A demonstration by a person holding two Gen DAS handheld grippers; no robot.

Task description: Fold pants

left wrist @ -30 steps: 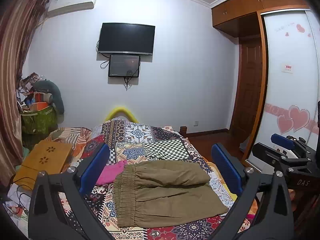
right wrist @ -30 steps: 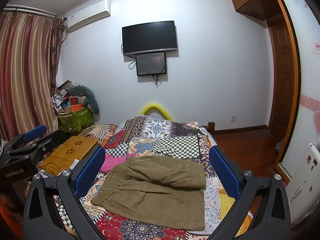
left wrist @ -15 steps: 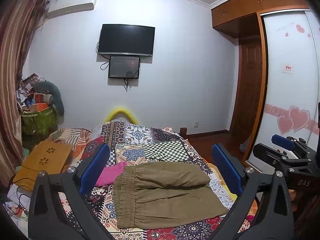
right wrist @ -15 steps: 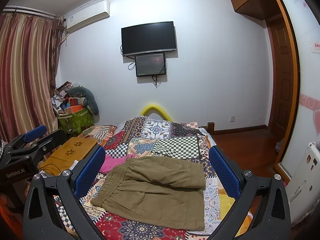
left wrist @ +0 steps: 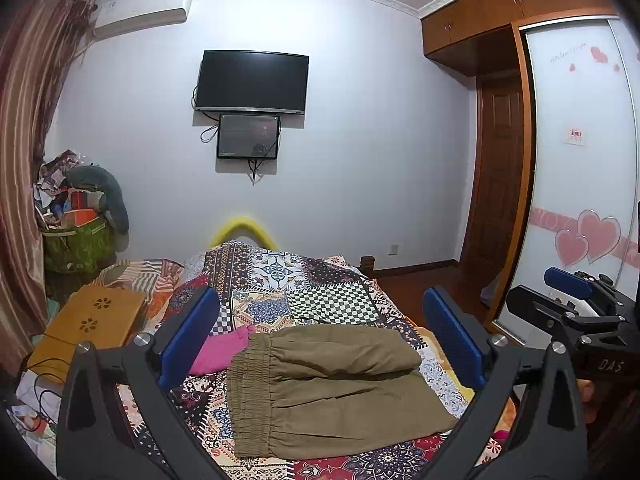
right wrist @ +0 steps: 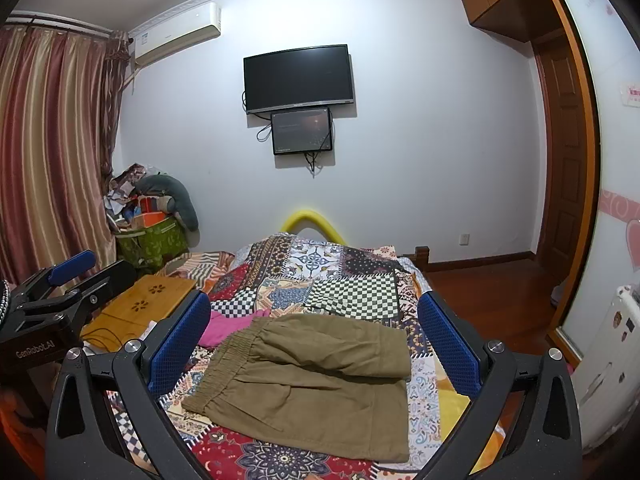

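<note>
Olive-brown pants (left wrist: 328, 392) lie folded on the patchwork bedspread, waistband to the left; they also show in the right wrist view (right wrist: 312, 376). My left gripper (left wrist: 320, 336) is open and empty, held above and short of the pants. My right gripper (right wrist: 316, 332) is open and empty, also above the pants. Each gripper shows at the edge of the other's view: the right gripper (left wrist: 576, 292) at the right, the left gripper (right wrist: 68, 280) at the left.
A pink garment (left wrist: 224, 348) lies left of the waistband. A wooden lap tray (left wrist: 88, 324) sits at the bed's left. The patchwork bedspread (right wrist: 340, 276) stretches toward a yellow footboard (right wrist: 310, 220). A wardrobe (left wrist: 580, 160) stands right; clutter (right wrist: 148, 216) is in the far left corner.
Both views have tilted very slightly; the pants and grippers keep their positions and both grippers stay open.
</note>
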